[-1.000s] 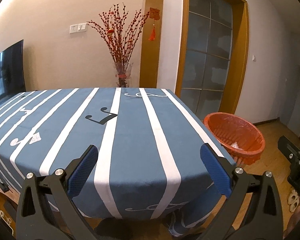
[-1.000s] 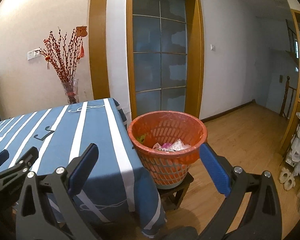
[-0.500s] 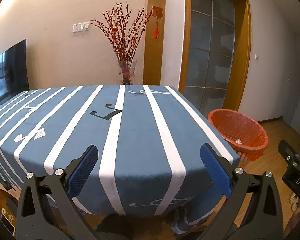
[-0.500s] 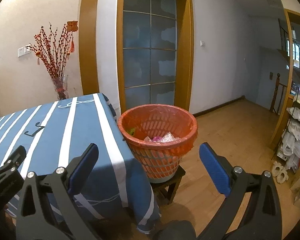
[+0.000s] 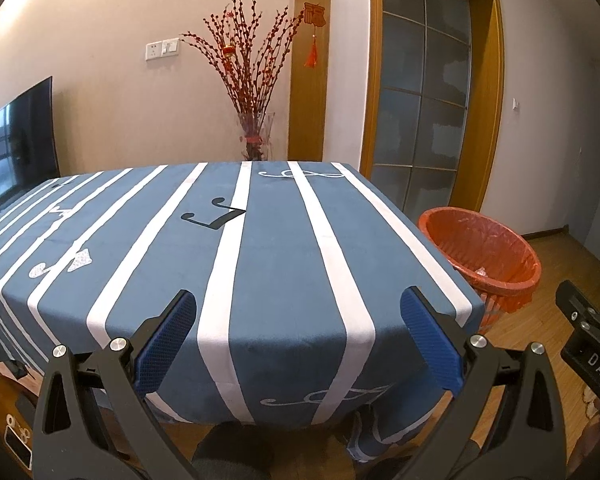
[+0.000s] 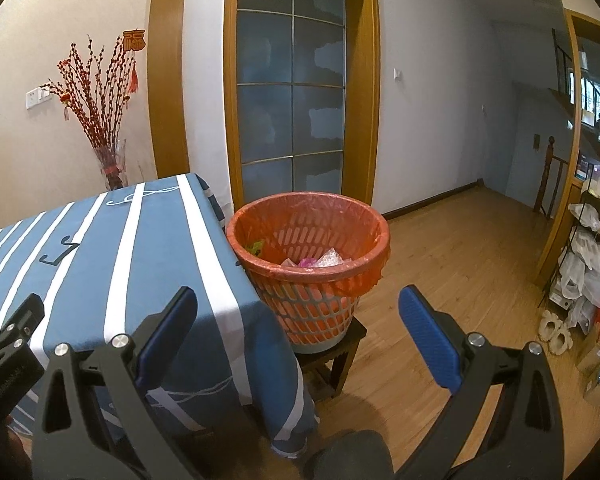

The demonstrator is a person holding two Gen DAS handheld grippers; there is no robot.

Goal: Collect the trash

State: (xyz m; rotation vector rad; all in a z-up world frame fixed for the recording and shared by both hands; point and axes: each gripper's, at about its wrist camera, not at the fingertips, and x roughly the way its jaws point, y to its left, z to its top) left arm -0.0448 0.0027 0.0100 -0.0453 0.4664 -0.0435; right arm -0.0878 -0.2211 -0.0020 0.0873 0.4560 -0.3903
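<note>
The blue white-striped cloth-covered desk (image 5: pixel 260 264) lay bare; wrappers sat in the orange plastic lined basket (image 6: pixel 308 264) at frame centre. Both left claw (image 5: pixel 300 336) and right claw (image 6: pixel 298 334) gaped wide, empty; scanning elsewhere before reaching seemed wise.

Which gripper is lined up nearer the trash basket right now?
The right gripper: the orange basket sits just beyond its open fingers. The left gripper faces the striped tablecloth.

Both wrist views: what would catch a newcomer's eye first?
The orange trash basket, lined with a bag and holding wrappers, stands on a small stool at the table's right corner. Beside it spreads the blue-and-white striped tablecloth. Red branches in a vase rise behind.
</note>
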